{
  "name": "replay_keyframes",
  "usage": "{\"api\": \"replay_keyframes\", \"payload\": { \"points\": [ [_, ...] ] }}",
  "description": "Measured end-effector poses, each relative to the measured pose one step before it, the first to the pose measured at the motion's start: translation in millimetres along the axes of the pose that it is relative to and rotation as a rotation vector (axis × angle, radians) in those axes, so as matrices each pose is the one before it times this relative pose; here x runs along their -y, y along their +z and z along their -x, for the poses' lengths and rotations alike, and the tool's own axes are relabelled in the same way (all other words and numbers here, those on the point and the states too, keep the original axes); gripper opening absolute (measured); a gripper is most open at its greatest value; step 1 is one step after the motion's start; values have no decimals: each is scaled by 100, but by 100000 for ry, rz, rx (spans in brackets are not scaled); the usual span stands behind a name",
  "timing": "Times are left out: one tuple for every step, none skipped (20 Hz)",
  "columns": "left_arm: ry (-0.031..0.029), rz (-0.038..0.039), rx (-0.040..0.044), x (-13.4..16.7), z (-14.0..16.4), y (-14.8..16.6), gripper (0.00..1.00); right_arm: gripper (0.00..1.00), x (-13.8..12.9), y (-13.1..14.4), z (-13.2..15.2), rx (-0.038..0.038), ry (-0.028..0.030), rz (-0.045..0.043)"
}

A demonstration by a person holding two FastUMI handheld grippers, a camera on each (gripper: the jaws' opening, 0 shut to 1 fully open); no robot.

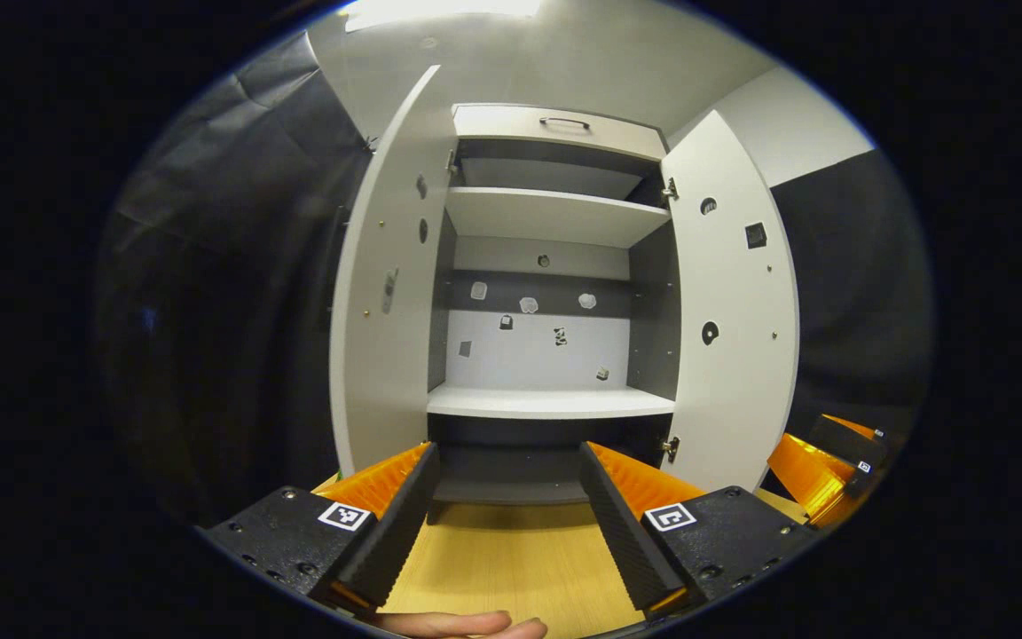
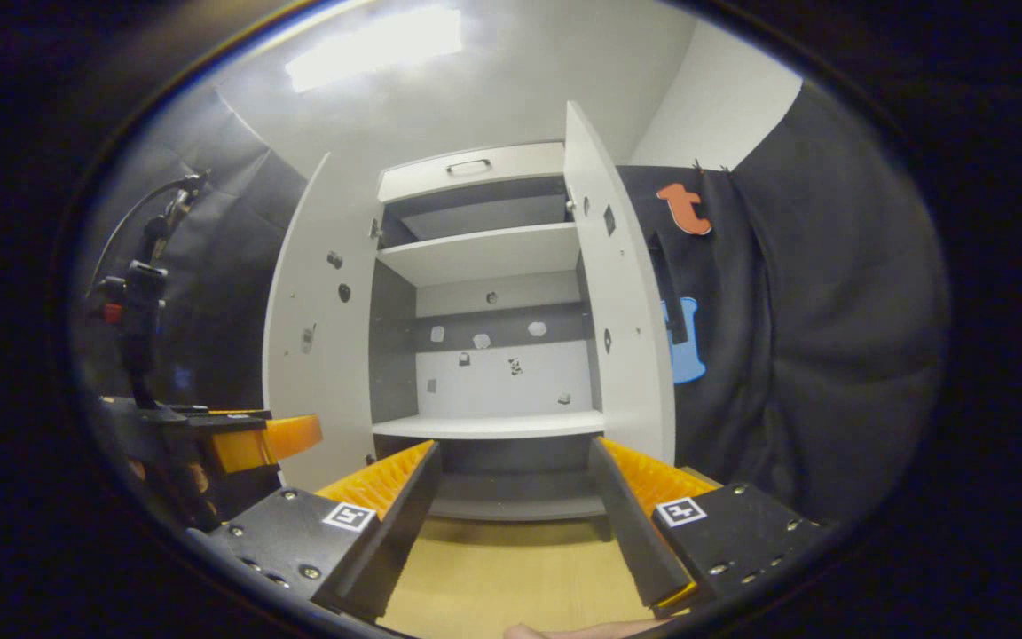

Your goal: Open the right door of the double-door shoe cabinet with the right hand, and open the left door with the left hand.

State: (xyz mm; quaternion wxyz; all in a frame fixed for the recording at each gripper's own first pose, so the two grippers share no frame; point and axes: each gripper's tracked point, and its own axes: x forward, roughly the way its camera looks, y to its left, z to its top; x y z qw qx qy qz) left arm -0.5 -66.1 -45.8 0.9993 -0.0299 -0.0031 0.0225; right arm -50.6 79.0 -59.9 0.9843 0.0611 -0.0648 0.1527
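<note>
Left gripper [image 1: 507, 524]: we record the fingers spread wide apart with nothing between them, held back from the shoe cabinet [image 1: 551, 404] above a pale wooden floor [image 1: 511, 559]. A fingertip of the holding hand [image 1: 462, 624] shows at the bottom edge of the left gripper view.

Right gripper [image 2: 511, 532]: likewise spread wide, holding nothing, facing the cabinet front and well apart from it. We also note it in the left gripper view at the far right, low, just beside the right door's outer edge.

Left door [image 1: 382, 284]: swung fully outward, its inner face with hinge holes turned toward us.

Right door [image 1: 733, 311]: swung fully outward too; in the right gripper view we see it nearly edge-on.

Interior: upper shelf [image 1: 551, 217] and lower shelf [image 1: 551, 404] both exposed, bare of shoes; small marks dot the back panel. A drawer front with a handle [image 1: 564, 122] sits above the opening, closed.

Progress, as we judge it: both doors stand open and neither gripper touches a door, so both parts of the task look complete. We see nothing left to do beyond withdrawing.
</note>
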Motion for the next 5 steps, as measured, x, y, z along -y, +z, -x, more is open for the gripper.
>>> {"api": "replay_keyframes", "payload": {
  "points": [
    [-516, 478, 165, 1126, -227, -102, 94, 96, 992, -90, -76, -706, -1103, 1731],
    [-814, 32, -314, 1051, -291, -210, 97, 96, 1085, 246, -55, 782, -1067, 1369],
    [103, -649, -14, 961, -263, -353, 93, 96, 902, 261, 112, 953, -810, 483],
    [-176, -880, 641, 915, -204, -108, 97, 99, 707, 175, 8, 619, 11, -312],
    [-44, -678, 1079, 960, -136, -21, 96, 96, 619, -96, 16, -106, -209, -675]
  ]
}}
